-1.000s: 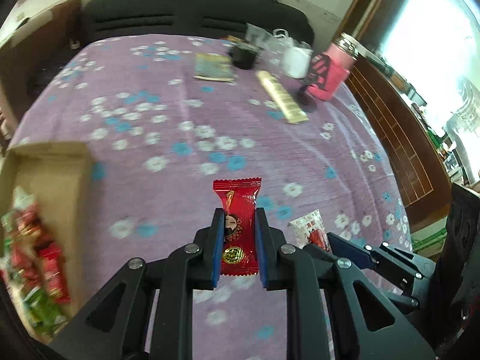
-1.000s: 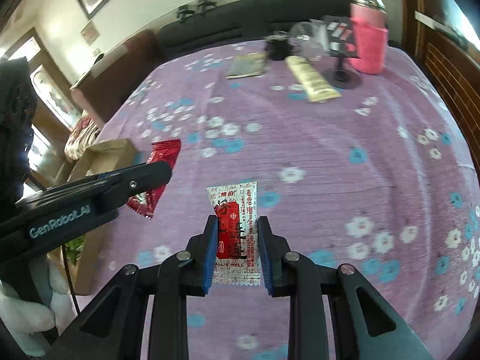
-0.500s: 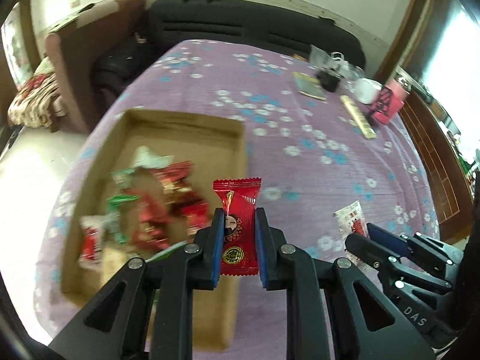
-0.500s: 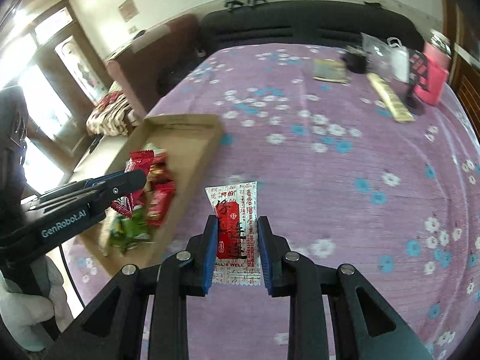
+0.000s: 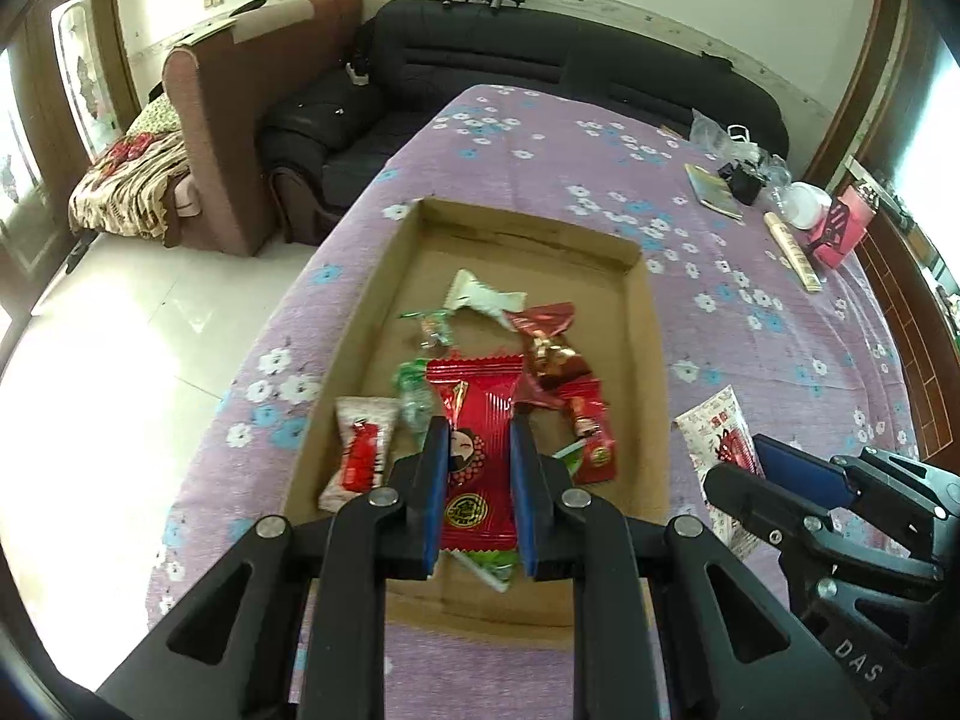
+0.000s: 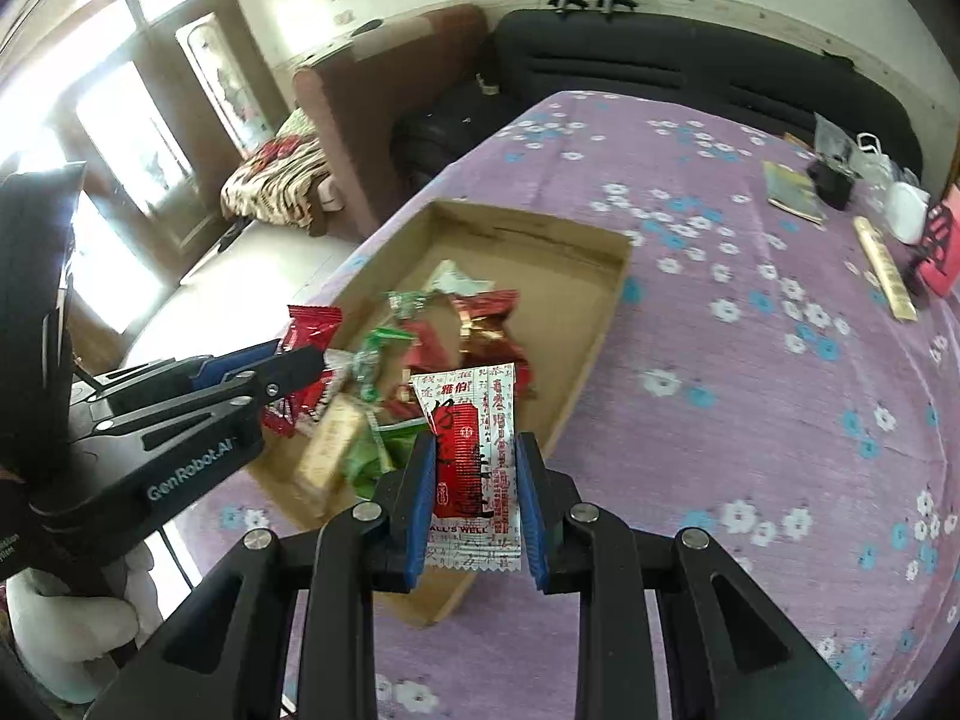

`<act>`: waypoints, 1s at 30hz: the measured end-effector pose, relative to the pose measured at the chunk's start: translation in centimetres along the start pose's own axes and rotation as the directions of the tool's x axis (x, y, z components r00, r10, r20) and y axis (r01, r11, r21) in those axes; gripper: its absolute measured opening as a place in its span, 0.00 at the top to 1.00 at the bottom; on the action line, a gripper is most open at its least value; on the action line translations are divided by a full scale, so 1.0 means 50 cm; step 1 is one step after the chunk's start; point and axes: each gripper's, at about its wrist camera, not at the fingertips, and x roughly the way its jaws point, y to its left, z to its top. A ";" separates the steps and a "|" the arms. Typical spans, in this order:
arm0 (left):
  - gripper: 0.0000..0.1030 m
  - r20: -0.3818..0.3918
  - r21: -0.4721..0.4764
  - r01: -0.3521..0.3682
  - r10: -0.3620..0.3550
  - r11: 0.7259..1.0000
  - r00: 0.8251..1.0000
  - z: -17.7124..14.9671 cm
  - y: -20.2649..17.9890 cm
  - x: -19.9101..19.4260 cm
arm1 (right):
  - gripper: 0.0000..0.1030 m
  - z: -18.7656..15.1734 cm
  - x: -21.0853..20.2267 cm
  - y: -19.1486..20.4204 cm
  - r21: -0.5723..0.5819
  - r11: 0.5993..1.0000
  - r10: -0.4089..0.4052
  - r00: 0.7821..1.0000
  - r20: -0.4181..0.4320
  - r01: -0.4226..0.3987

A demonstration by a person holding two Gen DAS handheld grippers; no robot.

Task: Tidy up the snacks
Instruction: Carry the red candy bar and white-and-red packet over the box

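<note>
Snacks fill the cardboard tray (image 5: 651,324) on the purple flowered tablecloth (image 5: 750,360): red, green and white wrappers heaped in its near half. My left gripper (image 5: 477,480) is clamped on a red snack packet (image 5: 477,420), held above that heap. My right gripper (image 6: 474,492) pinches a white-and-red snack packet (image 6: 474,438) over the tray's near right edge. A black sofa (image 5: 570,72) stands behind the table.

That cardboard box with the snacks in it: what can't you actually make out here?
- Cardboard tray: near wall hidden by the left gripper, left wrist view.
- Snacks under the red packet: covered by it.
- Snack pile: blurred, right wrist view.
- White-and-red packet: lower print too small to read.
</note>
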 end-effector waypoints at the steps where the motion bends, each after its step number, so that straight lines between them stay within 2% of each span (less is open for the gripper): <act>1: 0.79 -0.002 -0.004 0.001 -0.001 1.000 1.000 -0.001 0.006 0.001 | 0.76 0.000 0.003 0.009 -0.005 1.000 0.000 1.000 -0.002 -0.001; 13: 0.79 -0.026 -0.008 0.006 -0.006 1.000 1.000 -0.004 0.046 0.020 | 0.76 0.004 0.036 0.051 -0.006 1.000 -0.004 1.000 -0.019 0.004; 30: 0.79 -0.093 -0.034 0.017 -0.021 0.999 0.995 -0.008 0.082 0.086 | 0.76 0.017 0.086 0.044 0.020 1.000 -0.020 0.998 -0.052 0.021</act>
